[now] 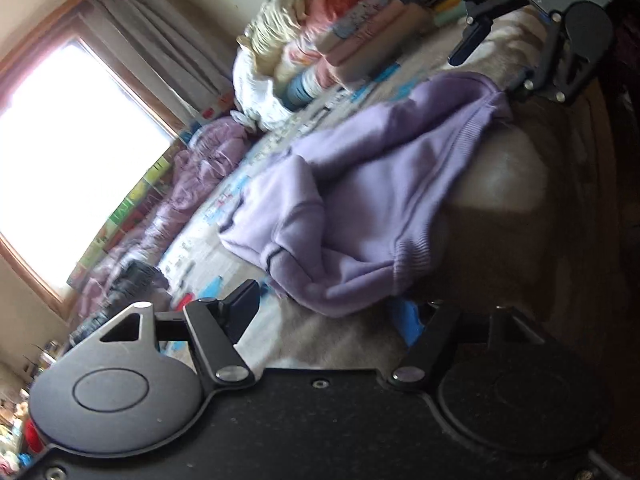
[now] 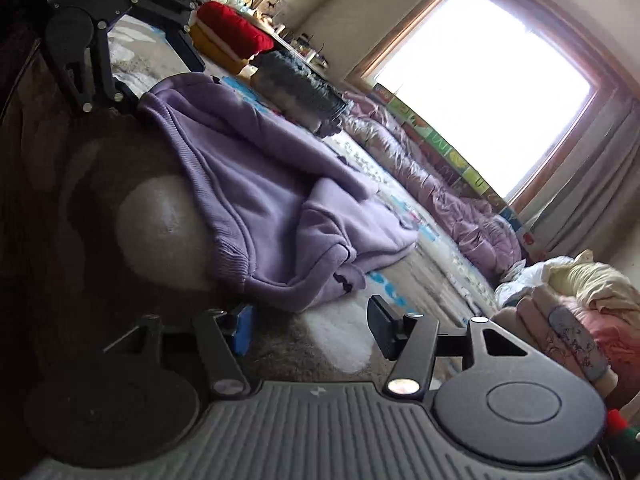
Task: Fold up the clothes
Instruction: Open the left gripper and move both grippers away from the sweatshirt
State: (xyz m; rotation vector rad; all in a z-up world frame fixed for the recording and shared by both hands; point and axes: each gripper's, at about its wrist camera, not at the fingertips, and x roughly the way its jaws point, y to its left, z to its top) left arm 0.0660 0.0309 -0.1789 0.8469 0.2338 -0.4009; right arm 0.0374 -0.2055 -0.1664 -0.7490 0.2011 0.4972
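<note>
Lilac fleece sweatshirt [image 1: 352, 200] rumpled on the bed [image 1: 340, 340] | left gripper [image 1: 332, 312] jaws apart, near hem | right gripper [image 2: 308, 320] jaws apart, empty | risk: pinching one layer only, fold skews.

Window: I face a large wood-framed window [image 2: 480, 92], blazing white with daylight.
Curtain: grey drapes [image 2: 600, 200] hang beside it.
Walls: plain cream [image 2: 328, 8].
Surface: a patterned grey, white and blue blanket [image 2: 420, 208] spreads below me.
Edges: stacked folded bedding [image 1: 360, 36] and a crumpled mauve quilt [image 2: 472, 216] under the window.
</note>
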